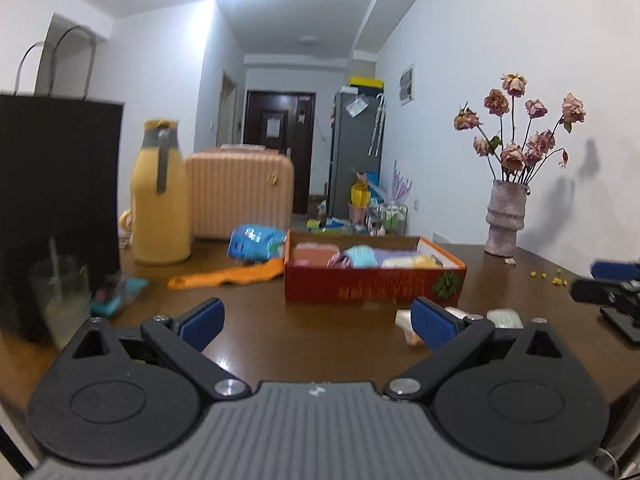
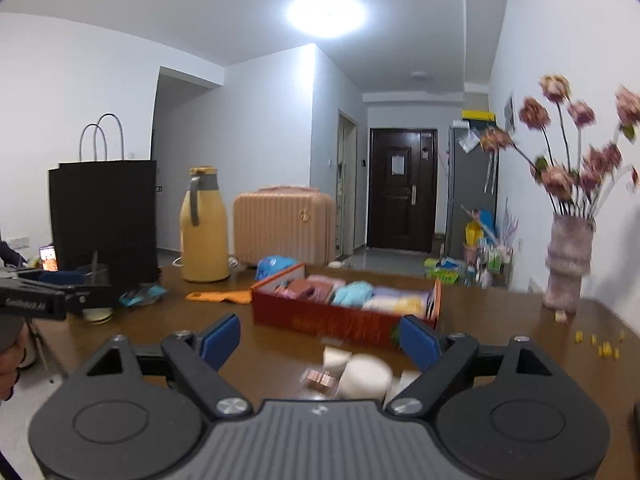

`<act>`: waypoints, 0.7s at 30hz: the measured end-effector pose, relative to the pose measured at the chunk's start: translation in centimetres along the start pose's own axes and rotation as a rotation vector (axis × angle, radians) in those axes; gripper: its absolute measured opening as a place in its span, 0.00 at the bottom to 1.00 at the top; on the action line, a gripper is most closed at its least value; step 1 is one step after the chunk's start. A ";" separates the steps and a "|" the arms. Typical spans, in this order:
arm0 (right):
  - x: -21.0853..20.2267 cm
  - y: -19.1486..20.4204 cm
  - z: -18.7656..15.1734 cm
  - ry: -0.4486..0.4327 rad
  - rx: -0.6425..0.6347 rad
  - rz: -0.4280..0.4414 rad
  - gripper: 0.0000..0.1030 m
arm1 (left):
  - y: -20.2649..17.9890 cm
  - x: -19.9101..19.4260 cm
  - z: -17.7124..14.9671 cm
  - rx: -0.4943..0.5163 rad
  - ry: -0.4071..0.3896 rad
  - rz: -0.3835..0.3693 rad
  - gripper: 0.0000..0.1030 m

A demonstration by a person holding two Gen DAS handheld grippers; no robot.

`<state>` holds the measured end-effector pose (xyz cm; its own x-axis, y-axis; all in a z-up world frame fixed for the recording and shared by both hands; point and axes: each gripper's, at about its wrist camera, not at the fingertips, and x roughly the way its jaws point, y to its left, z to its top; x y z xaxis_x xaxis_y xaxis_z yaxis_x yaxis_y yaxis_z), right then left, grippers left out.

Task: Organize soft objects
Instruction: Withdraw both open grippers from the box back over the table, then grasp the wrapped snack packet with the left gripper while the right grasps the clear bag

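A red cardboard box [image 1: 372, 284] [image 2: 340, 322] sits on the brown table, holding several folded soft items in pink, blue, purple and yellow [image 1: 362, 257] [image 2: 352, 294]. An orange sock [image 1: 228, 276] [image 2: 224, 297] lies flat left of the box. A blue soft pack [image 1: 256, 243] [image 2: 274, 266] lies behind it. My left gripper [image 1: 316, 322] is open and empty, in front of the box. My right gripper [image 2: 320, 340] is open and empty, above small white items [image 2: 362, 374] near the table's front.
A yellow thermos [image 1: 160, 196] [image 2: 202, 232], a peach suitcase [image 1: 240, 192] [image 2: 284, 224] and a black paper bag [image 1: 56, 184] [image 2: 104, 216] stand at the left. A vase of dried roses [image 1: 506, 220] [image 2: 568, 264] stands right. A glass [image 1: 60, 296] stands front left. Yellow crumbs [image 2: 600, 346] lie at right.
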<state>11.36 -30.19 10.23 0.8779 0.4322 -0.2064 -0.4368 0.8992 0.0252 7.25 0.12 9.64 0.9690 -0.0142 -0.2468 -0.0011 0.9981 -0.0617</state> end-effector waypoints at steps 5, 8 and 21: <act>-1.8 -0.1 -2.2 0.033 0.064 -0.010 0.84 | -0.2 0.1 0.1 -0.004 0.004 -0.004 0.99; -1.4 -0.9 -2.4 0.033 0.088 -0.045 0.84 | -0.8 1.2 0.0 -0.007 0.023 -0.029 0.99; 6.3 -5.8 -4.7 0.195 0.224 -0.092 0.68 | -7.6 15.5 -3.4 0.224 0.246 -0.262 0.87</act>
<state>18.47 -33.04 4.20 0.8480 0.3465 -0.4012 -0.2839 0.9360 0.2083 21.42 -7.91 3.02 0.8415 -0.2559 -0.4759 0.3172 0.9469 0.0518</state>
